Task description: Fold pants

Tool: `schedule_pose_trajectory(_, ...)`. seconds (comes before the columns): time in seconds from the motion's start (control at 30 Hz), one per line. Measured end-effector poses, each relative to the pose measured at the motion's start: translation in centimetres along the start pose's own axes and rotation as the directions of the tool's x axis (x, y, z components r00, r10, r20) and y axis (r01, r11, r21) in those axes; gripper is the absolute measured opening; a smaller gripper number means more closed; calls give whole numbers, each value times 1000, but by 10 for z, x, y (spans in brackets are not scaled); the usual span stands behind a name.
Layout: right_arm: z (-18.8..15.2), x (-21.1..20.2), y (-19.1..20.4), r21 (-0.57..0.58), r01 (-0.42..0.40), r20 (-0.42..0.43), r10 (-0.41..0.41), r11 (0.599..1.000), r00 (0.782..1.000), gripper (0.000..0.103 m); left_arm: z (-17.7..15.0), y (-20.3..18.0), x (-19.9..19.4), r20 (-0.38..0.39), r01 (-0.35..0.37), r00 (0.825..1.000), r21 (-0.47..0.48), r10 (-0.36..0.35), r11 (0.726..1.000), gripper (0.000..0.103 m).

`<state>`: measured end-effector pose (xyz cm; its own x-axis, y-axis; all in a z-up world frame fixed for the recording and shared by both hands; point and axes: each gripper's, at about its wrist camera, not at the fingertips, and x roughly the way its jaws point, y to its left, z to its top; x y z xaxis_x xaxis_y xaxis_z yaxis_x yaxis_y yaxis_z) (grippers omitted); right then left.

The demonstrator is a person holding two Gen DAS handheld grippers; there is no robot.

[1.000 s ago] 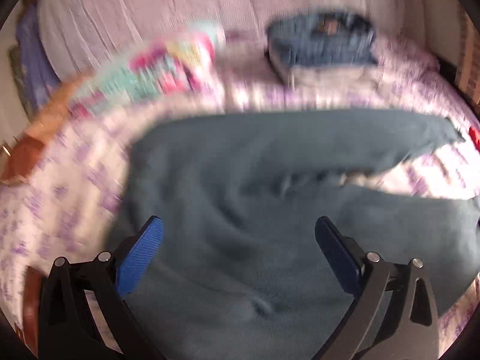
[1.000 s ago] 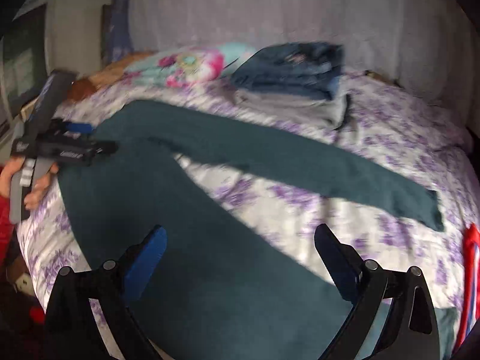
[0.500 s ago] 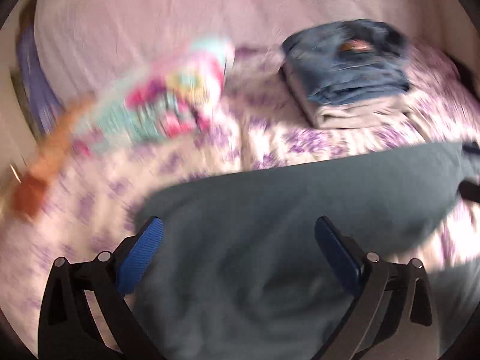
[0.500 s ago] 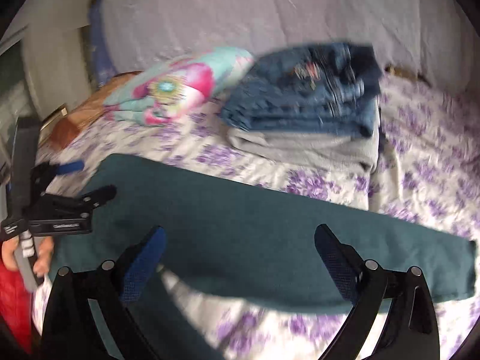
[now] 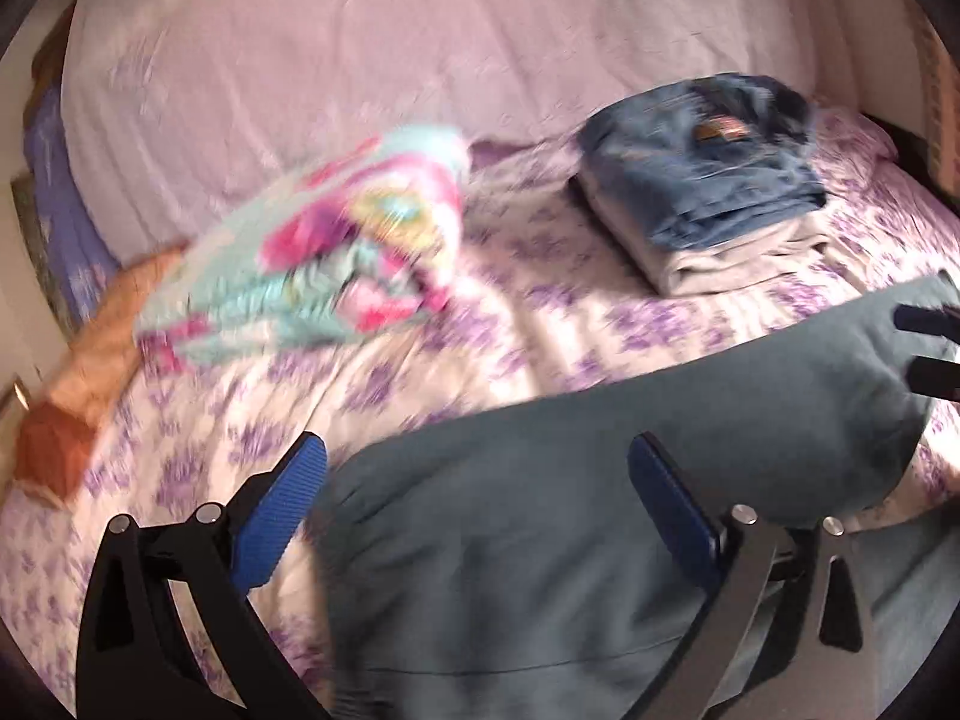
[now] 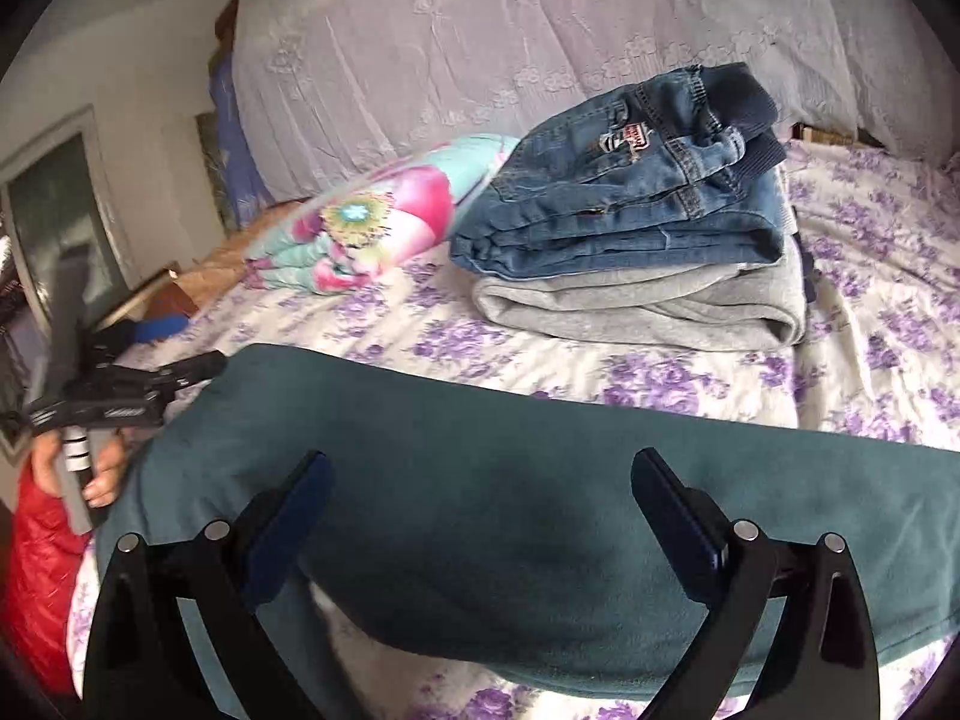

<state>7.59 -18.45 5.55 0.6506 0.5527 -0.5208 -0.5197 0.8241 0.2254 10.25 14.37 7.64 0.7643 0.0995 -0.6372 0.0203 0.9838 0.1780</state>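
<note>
Right, nearest to my lenses both tongs stand released with nothing between the pads: my left gripper (image 5: 477, 501) hovers over one end of the soft teal fleece pants (image 5: 600, 510), its left blue ribbed pad out over the bedsheet, while my right gripper (image 6: 480, 510) hangs spread above a long teal leg laid across the bed. The pants lie flat on the white bedsheet printed with purple flowers (image 6: 660, 378), that leg running side to side in the right wrist view. Off at the left edge of that view I can see my other tool, held in a bare hand (image 6: 99, 474) beside a red sleeve, at the pants' end. Beyond the leg sits a stack of 2 folded garments, blue denim jeans (image 6: 630, 210) on top of grey sweatpants (image 6: 648, 306). Just left of the stack rests a pink and turquoise patterned pillow (image 6: 372, 228), blurred in the left wrist view. Farthest back stands a pale lilac embroidered cover (image 6: 510, 30).
</note>
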Motion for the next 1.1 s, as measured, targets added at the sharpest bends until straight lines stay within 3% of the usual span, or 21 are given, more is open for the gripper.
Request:
schedule_pose_trajectory(0.1, 0, 11, -6, 16, -4, -108, 6, 1000, 994, 100, -11, 58, 39, -175, -4, 984, -203, -32, 979, 98)
schedule_pose_trajectory(0.13, 1, 16, -6, 18, 4, -131, -2, 1000, 991, 100, -21, 79, 51, -216, 36, 970, -317, -109, 948, 98)
schedule_pose_trajectory(0.17, 0, 17, -6, 23, 0, -140, 3, 1000, 990, 100, -28, 98, 61, -216, 95, 955, -431, -205, 897, 98)
schedule_pose_trajectory(0.23, 0, 13, -6, 30, -31, -121, 34, 999, 992, 100, -43, 124, 67, -143, 200, 926, -600, -349, 775, 98)
schedule_pose_trajectory(0.27, 0, 11, -7, 35, -41, -113, 45, 999, 993, 100, -47, 133, 68, -108, 232, 917, -639, -384, 733, 98)
schedule_pose_trajectory(0.3, -3, 10, -6, 42, -45, -113, 50, 998, 992, 100, -48, 139, 72, -81, 264, 907, -656, -413, 707, 98)
schedule_pose_trajectory(0.33, -4, 10, -8, 54, -51, -121, 57, 997, 991, 100, -47, 144, 77, -69, 284, 900, -657, -430, 698, 98)
schedule_pose_trajectory(0.57, -12, 23, -29, 189, -110, -126, 135, 976, 983, 100, -42, 132, 87, -82, 298, 896, -617, -436, 728, 98)
schedule_pose_trajectory(0.67, -13, 23, -31, 208, -113, -122, 140, 972, 983, 100, -41, 131, 79, -44, 355, 877, -611, -478, 708, 95)
schedule_pose_trajectory(0.7, -13, 23, -31, 208, -111, -123, 139, 972, 983, 100, -40, 131, 77, -29, 377, 868, -611, -495, 696, 83)
schedule_pose_trajectory(0.77, -13, 23, -31, 203, -106, -126, 133, 973, 983, 100, -39, 131, 79, -18, 406, 852, -607, -523, 683, 69)
schedule_pose_trajectory(0.93, -13, 22, -31, 206, -104, -123, 131, 973, 984, 100, -34, 122, 90, -52, 388, 865, -560, -498, 732, 58)
schedule_pose_trajectory(1.0, -12, 18, -31, 204, -91, -109, 115, 975, 987, 100, -35, 122, 89, -47, 396, 862, -558, -504, 729, 34)
schedule_pose_trajectory(1.1, 0, 14, -25, 161, -73, -72, 86, 984, 994, 100, -38, 125, 91, -39, 409, 851, -575, -523, 709, 25)
